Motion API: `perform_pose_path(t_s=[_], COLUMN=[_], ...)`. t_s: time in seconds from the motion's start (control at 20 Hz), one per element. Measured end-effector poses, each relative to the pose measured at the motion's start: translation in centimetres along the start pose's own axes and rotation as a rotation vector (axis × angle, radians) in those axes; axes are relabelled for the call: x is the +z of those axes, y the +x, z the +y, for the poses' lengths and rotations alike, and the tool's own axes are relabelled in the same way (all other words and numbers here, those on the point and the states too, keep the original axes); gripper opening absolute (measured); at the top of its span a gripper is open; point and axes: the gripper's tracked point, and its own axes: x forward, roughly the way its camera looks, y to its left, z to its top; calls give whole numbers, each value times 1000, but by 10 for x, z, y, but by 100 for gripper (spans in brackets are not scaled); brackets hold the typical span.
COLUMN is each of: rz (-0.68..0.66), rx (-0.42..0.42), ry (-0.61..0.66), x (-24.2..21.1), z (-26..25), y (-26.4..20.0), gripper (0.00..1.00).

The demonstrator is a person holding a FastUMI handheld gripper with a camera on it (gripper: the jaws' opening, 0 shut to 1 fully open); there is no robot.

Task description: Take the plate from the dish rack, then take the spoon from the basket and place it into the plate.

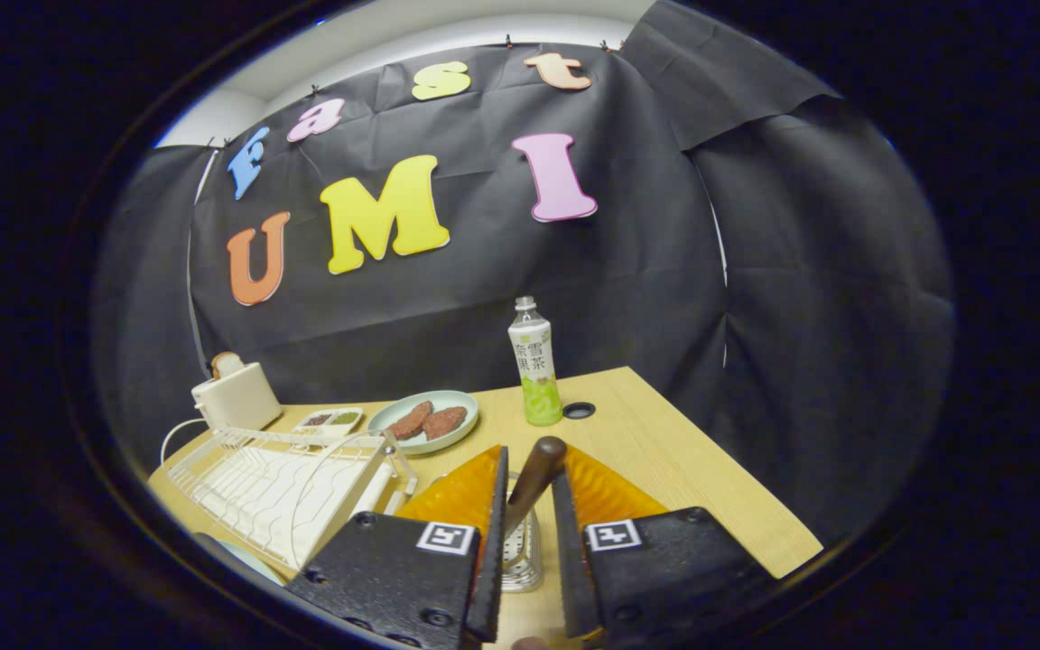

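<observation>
Table (664, 451) edge near, gripper (529, 478) clamping spoon (533, 478) above basket (520, 551)

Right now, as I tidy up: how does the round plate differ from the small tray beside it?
The plate is round and holds two brown patties; the tray is rectangular, with small compartments of sauce. The plate is the larger. Both lie flat on the table, beyond the tongs, which are closed on a brown spoon handle.
</observation>
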Motion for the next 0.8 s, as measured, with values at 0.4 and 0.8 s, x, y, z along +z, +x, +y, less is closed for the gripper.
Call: perform_pose_path(t_s=[0.4,0.8], rz=[-46,-203], rx=[-5,-25], ry=[-4,-44], x=[23,92], z=[16,41], y=[-19,-89], gripper=[13,12])
